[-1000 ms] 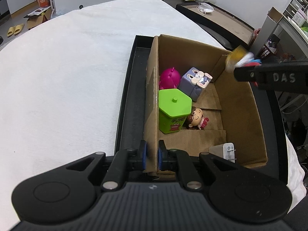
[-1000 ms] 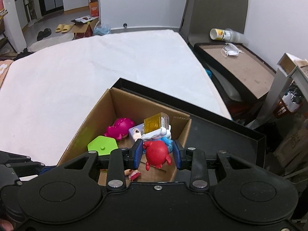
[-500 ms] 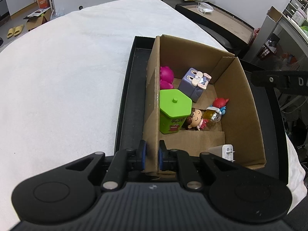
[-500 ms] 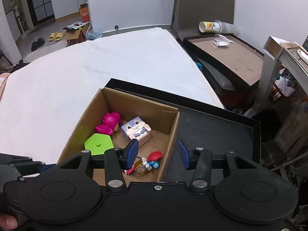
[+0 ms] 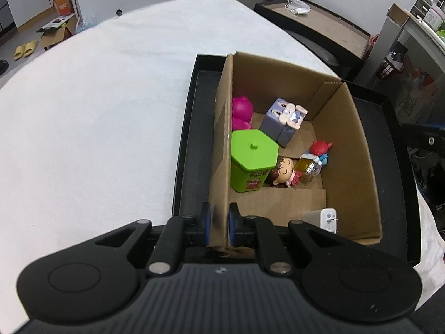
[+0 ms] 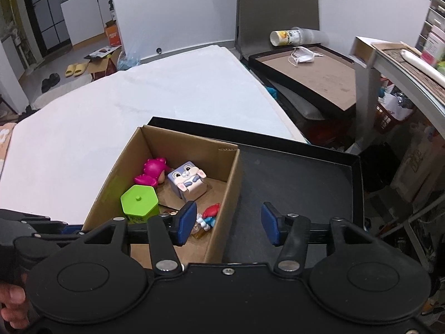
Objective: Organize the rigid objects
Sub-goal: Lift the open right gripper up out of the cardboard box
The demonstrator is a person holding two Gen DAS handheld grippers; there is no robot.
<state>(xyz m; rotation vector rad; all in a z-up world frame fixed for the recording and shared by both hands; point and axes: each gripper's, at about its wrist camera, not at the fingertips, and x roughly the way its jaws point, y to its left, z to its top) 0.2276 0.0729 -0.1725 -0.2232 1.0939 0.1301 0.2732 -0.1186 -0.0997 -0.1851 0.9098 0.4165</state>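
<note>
1. The left gripper (image 5: 219, 225) sits nearest, its jaws clamped on the near end of the cardboard box's left wall. This looks meant to steady the box while toys go in.
2. The right gripper (image 6: 228, 222) hangs over the box's right wall and the black tray (image 6: 294, 175). Its jaws have just been opening and now stand apart with nothing between them, so it is free for another pick.
3. The cardboard box (image 5: 350, 150) stands inside the tray, pushed to the tray's left side, which leaves bare tray floor to its right.
4. A white plug-like block (image 5: 328, 217) lies at the box's near right corner.
5. A green hexagonal tub (image 5: 253, 164) stands upright against the left wall, lid on.
6. Just beside it lies a small doll figure (image 5: 283, 171), and touching that is the red-and-blue figure with a clear yellow block (image 5: 315, 157), tipped on its side near the right wall.
7. Farther in, a grey-purple rabbit cube (image 5: 283, 119) rests tilted, and a pink toy (image 5: 242, 111) hugs the far left corner.
8. The tray lies on a desk under a white cloth (image 5: 97, 111). No loose toys show on the cloth, so I judge the sorting nearly finished.
</note>
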